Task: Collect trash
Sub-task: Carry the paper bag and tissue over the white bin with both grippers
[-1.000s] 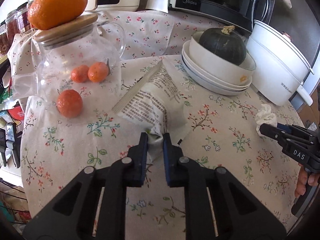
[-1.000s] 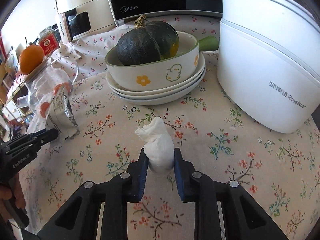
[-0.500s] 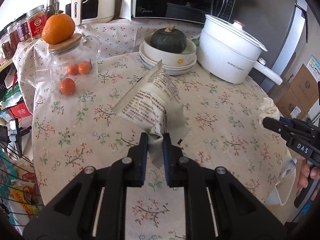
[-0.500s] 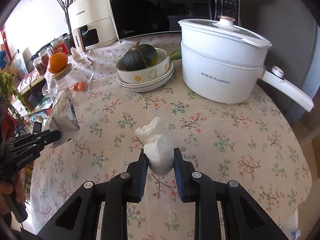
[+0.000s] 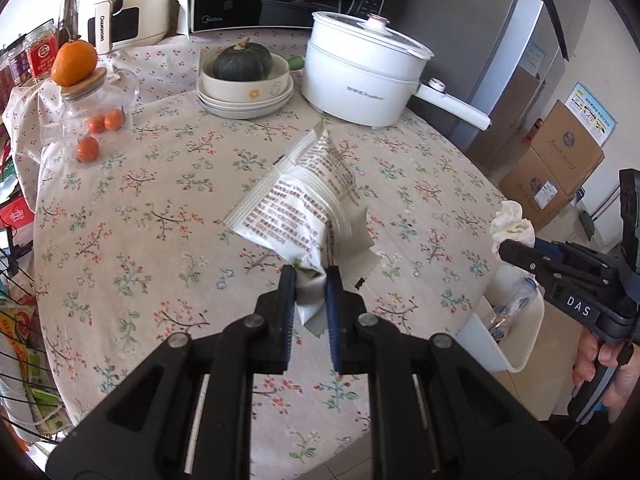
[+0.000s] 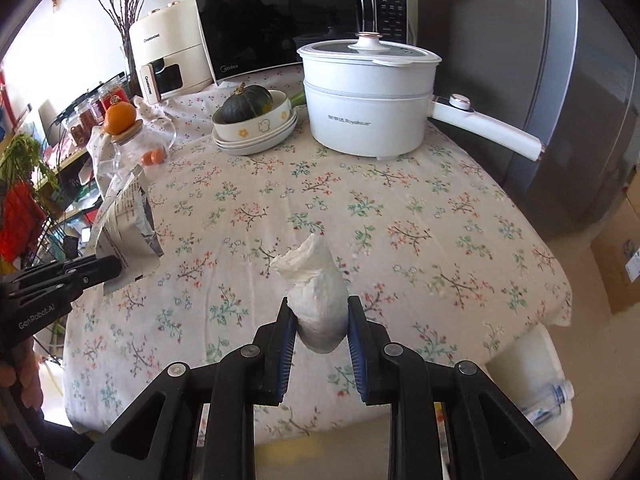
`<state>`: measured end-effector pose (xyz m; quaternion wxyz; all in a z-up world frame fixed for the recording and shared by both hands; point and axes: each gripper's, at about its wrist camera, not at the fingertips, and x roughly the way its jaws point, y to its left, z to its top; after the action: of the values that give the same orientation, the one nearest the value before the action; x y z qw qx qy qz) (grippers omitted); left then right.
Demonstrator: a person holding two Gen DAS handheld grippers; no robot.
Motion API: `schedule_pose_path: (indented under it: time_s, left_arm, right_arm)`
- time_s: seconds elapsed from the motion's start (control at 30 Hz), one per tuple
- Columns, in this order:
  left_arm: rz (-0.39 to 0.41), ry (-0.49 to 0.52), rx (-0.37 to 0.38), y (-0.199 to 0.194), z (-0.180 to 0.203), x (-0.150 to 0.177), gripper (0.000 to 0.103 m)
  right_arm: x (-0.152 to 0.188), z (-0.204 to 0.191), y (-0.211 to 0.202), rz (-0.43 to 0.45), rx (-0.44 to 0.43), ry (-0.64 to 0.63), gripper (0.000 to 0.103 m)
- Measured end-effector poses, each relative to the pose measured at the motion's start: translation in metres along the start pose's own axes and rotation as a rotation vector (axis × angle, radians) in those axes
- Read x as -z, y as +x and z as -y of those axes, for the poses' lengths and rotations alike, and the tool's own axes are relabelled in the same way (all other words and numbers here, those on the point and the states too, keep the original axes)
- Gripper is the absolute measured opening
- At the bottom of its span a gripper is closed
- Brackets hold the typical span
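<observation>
My left gripper (image 5: 311,280) is shut on a white printed snack wrapper (image 5: 304,208) and holds it in the air above the floral tablecloth. The wrapper also shows in the right wrist view (image 6: 126,216), at the left. My right gripper (image 6: 319,316) is shut on a crumpled white tissue (image 6: 316,292), held above the table's front edge. The tissue also shows in the left wrist view (image 5: 512,226), at the right. A white trash bin (image 5: 508,344) stands below the table's edge at the right, with a plastic bottle inside; it also shows in the right wrist view (image 6: 532,384).
On the round table (image 6: 400,216) stand a white electric pot (image 6: 368,100), stacked bowls with a dark squash (image 6: 248,100), and a glass jar (image 5: 92,116) with an orange on its lid. A microwave (image 6: 296,16) is behind. Cardboard boxes (image 5: 556,160) sit on the floor.
Both grippers have lifted and pulled back from the table with their trash still held. The table now looks farther away, and the white bin has come into view.
</observation>
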<state>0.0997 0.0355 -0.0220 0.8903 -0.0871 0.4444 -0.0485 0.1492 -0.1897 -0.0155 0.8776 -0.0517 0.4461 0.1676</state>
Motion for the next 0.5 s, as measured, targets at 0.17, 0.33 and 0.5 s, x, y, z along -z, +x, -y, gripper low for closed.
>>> schedule_pose_path:
  time_s: [0.17, 0.33, 0.5]
  left_arm:
    - [-0.002, 0.03, 0.059, 0.003, 0.035, 0.014, 0.016]
    - [-0.01, 0.15, 0.078, 0.012, 0.077, 0.025, 0.016]
    - [-0.035, 0.23, 0.096, 0.023, 0.105, 0.033, 0.016]
  right_arm:
    - [0.022, 0.037, -0.013, -0.059, 0.01, 0.142, 0.026]
    - [0.038, 0.068, -0.033, -0.051, 0.034, 0.186, 0.026]
    - [0.06, 0.108, -0.041, -0.074, 0.094, 0.239, 0.026]
